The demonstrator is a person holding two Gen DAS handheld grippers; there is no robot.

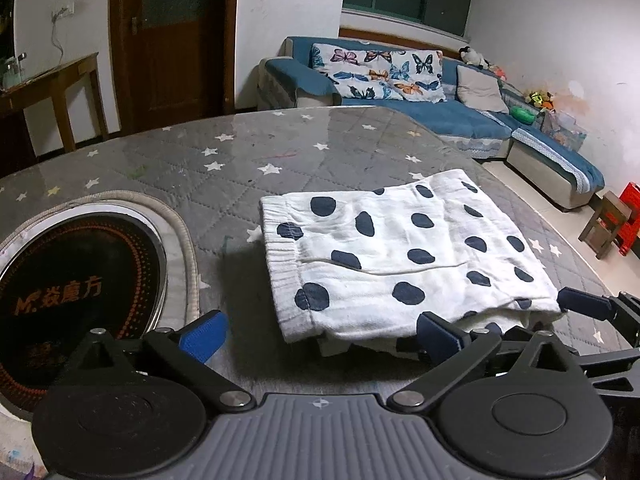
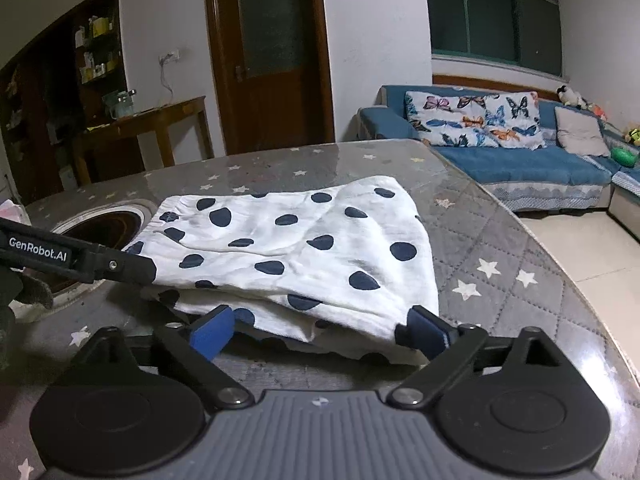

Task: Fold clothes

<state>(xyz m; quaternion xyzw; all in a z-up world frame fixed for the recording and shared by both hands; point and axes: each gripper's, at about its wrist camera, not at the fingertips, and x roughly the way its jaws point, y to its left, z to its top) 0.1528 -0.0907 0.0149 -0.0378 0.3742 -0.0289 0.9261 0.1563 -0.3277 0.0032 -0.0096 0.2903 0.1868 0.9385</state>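
Observation:
A white garment with dark blue dots (image 1: 400, 256) lies folded in layers on the grey star-patterned table (image 1: 240, 152). My left gripper (image 1: 320, 336) is open and empty at its near edge, low over the table. The garment also shows in the right wrist view (image 2: 296, 252). My right gripper (image 2: 320, 330) is open at the garment's near edge, its blue pads either side of the folded layers' edge. The right gripper shows at the right of the left wrist view (image 1: 592, 304). The left gripper's arm (image 2: 76, 260) reaches in from the left beside the garment.
A round black cooktop (image 1: 76, 276) is set in the table, left of the garment. A blue sofa (image 1: 460, 116) with a butterfly cushion stands beyond the table. A wooden side table (image 1: 52, 88) and a door (image 2: 272, 52) are at the back. The table edge curves at right.

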